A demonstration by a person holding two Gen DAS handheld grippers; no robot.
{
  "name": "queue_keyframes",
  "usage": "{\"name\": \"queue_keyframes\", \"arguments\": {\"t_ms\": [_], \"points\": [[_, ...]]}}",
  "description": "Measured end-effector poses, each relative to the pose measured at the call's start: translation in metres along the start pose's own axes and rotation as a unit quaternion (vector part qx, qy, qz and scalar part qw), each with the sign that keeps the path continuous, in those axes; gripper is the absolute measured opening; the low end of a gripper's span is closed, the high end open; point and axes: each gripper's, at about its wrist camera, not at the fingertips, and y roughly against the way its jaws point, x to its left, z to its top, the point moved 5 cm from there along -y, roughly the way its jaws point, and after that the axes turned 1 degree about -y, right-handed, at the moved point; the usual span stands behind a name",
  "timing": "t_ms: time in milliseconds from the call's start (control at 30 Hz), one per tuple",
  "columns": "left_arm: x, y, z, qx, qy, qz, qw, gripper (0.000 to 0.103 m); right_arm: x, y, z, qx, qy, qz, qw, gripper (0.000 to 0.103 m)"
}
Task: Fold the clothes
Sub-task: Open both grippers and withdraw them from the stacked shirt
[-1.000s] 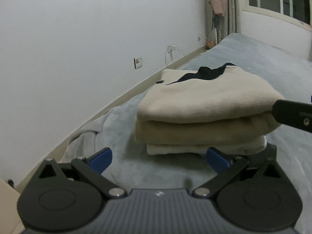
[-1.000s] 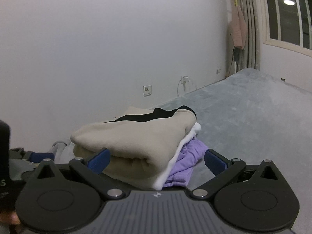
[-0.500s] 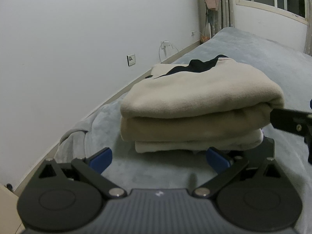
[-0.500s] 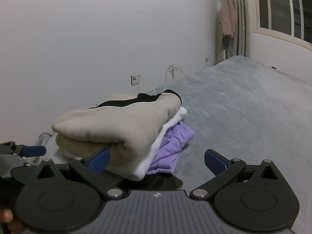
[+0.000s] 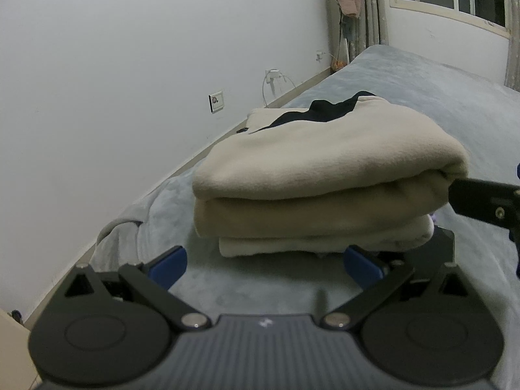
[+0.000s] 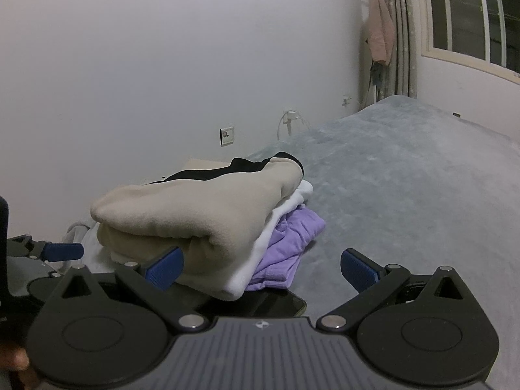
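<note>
A folded beige garment with a black collar (image 5: 318, 162) tops a stack on the grey bed (image 5: 455, 97). In the right wrist view the beige garment (image 6: 201, 208) lies over a white one (image 6: 279, 224) and a purple one (image 6: 292, 243). My left gripper (image 5: 265, 261) is open and empty, just in front of the stack's near side. My right gripper (image 6: 260, 268) is open and empty at the stack's corner; its left fingertip (image 6: 164, 268) is close to the beige fold. The right gripper's finger (image 5: 484, 201) shows in the left wrist view.
A white wall (image 5: 130, 65) with a socket (image 5: 216, 101) and a plugged charger (image 5: 273, 79) runs along the bed's left side. A window (image 6: 471, 16) and curtains stand at the far end. A dark phone-like slab (image 6: 279, 305) lies by the stack. The left gripper (image 6: 48, 253) shows at the left.
Both grippers have drawn back slightly from the stack and tilted. The stack sits as before. Both stay open.
</note>
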Motion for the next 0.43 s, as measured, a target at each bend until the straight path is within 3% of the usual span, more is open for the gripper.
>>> {"name": "queue_keyframes", "arguments": {"t_ms": [433], "points": [[-0.0058,0.0005,0.0002,-0.004,-0.005,-0.004,1.0000,0.103,-0.0007,0.0028,-0.0011,-0.004,0.000,-0.001,1.000,0.103]]}}
